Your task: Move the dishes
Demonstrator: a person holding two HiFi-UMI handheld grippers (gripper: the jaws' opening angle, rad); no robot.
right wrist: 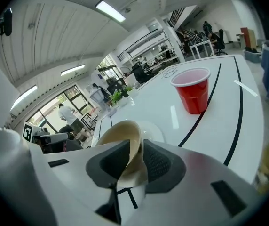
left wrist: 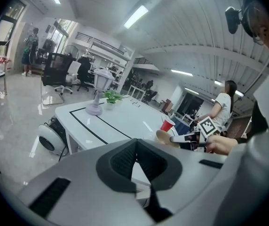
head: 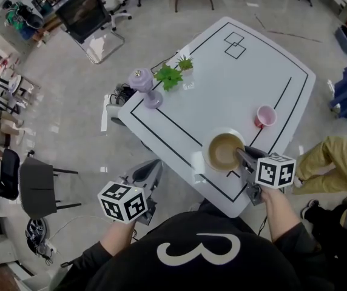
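A tan bowl (head: 222, 150) stands near the front edge of the white table (head: 222, 77). My right gripper (head: 239, 153) is shut on its near rim. In the right gripper view the bowl (right wrist: 123, 136) is tilted, with its wall pinched between the two pads. A white plate (right wrist: 154, 129) lies just beyond it. A red cup (head: 264, 116) stands upright farther right on the table. My left gripper (head: 151, 167) hangs off the table's left corner, over the floor. It is shut (left wrist: 135, 143) with nothing in it.
A purple lamp (head: 143, 86) and a small green plant (head: 172, 74) stand at the table's left edge. A person in tan trousers (head: 331, 162) sits close to the right side. Black chairs (head: 40, 187) stand on the floor to the left.
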